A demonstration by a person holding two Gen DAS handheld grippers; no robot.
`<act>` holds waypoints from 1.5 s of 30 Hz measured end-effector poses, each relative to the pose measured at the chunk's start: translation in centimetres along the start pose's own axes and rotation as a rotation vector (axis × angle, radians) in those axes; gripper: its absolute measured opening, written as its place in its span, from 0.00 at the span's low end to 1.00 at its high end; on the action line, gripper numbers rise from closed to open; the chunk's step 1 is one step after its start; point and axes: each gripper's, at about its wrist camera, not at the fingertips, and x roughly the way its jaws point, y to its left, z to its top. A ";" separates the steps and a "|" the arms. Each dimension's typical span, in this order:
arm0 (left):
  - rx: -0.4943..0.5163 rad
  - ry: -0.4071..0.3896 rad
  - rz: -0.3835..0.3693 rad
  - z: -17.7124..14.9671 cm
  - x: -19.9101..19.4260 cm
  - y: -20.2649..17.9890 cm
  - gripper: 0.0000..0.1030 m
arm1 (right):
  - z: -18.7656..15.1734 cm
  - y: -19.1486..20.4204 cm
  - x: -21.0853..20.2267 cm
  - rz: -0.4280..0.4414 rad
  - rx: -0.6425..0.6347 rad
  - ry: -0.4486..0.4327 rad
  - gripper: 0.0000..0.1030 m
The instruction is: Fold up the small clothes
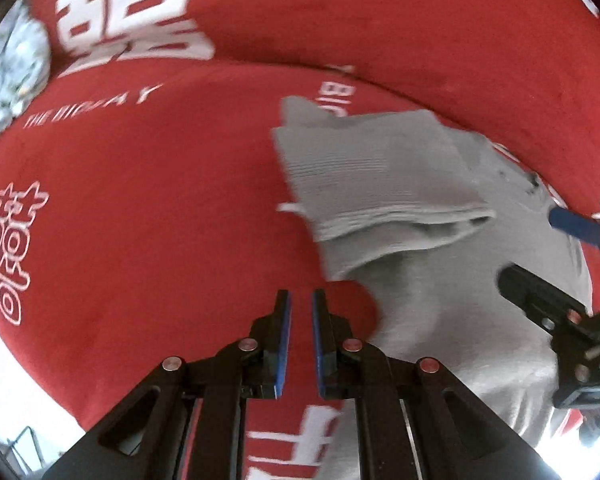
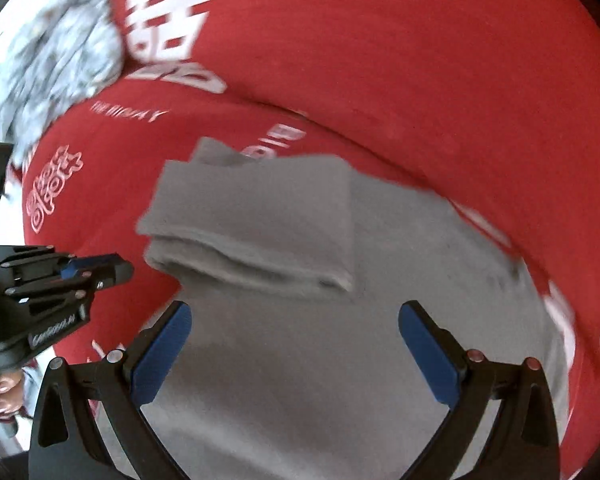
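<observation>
Grey garment lies on the red printed cloth covering the surface, filling the centre and lower middle of the right wrist view, its upper part folded over into a thick band. Right hand-held gripper hovers above it, jaws wide apart. Left hand-held gripper, at lower centre of its view, has jaws nearly together, gripping nothing, beside the garment's edge.

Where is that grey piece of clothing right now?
The grey garment lies on the red cloth, directly under the open right gripper in the right wrist view. In the left wrist view it lies right of the left gripper.
</observation>
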 end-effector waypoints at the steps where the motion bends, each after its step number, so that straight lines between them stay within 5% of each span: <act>1: -0.010 0.003 0.000 0.3 0.0 0.4 0.11 | 0.7 0.9 0.8 -0.006 -0.032 0.008 1.00; 12: -0.152 0.023 0.041 1.6 1.7 4.5 0.11 | 4.6 7.8 4.8 0.043 -0.152 0.011 0.98; 14: -0.168 0.047 0.050 1.9 1.9 5.4 0.11 | 5.0 8.3 6.9 0.011 -0.144 0.057 0.63; 15: -0.172 0.059 0.056 1.9 2.1 5.5 0.11 | 5.2 8.0 7.4 0.033 -0.114 0.076 0.15; 20: -0.172 0.064 0.081 1.9 2.2 5.8 0.11 | 5.4 1.2 3.5 0.134 0.279 -0.042 0.17; 28: -0.084 0.056 0.053 3.0 1.2 2.0 0.11 | 0.5 -9.2 -4.2 0.167 0.658 -0.199 0.14; 31: -0.030 0.052 0.045 3.6 1.3 -0.7 0.11 | -2.0 -12.3 -5.1 0.213 0.748 -0.188 0.14; 40: 0.084 0.033 0.036 5.4 0.4 -4.7 0.12 | -12.3 -20.9 -6.8 0.173 1.141 -0.218 0.14; 45: 0.093 0.049 0.056 5.9 1.4 -5.1 0.12 | -16.4 -24.4 -6.0 0.164 1.227 -0.181 0.14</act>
